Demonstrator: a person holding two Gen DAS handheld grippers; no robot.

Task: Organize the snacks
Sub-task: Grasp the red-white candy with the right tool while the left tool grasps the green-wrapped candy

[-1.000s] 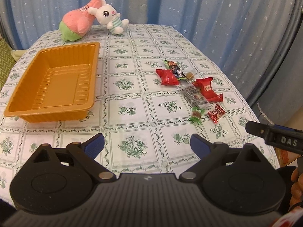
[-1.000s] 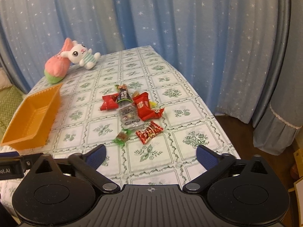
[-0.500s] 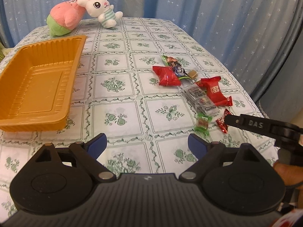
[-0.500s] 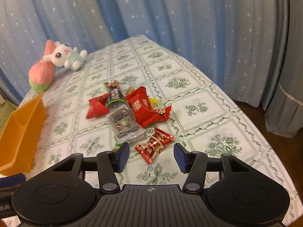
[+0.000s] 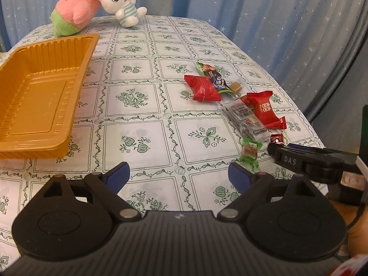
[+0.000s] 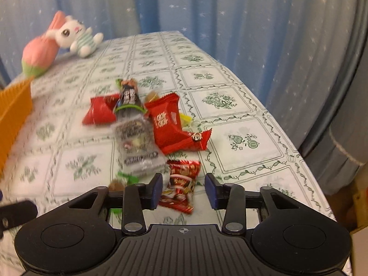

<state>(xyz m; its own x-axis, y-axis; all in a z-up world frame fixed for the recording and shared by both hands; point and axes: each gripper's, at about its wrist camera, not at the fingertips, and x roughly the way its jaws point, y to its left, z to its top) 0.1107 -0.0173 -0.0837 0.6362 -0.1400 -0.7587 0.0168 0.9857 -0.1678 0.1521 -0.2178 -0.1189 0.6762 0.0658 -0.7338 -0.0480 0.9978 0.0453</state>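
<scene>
Both tools: black ribbed bodies, blue pads (image 5: 118, 174), silver pivot screws; right tool (image 6: 183, 189) arm lettered "DAS".

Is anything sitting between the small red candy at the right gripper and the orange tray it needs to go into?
Nothing blocks it. The right gripper is closing with the small red candy between its fingers, not yet pinched. The green candy lies just beside it; past that, only bare tablecloth reaches the orange tray.

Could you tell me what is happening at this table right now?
A person with tongs in each hand is sorting snacks. The right tongs are closing around a small red candy packet at the near end of the snack pile, not yet gripping it. The left tongs hover open and empty. The orange tray holds nothing.
</scene>
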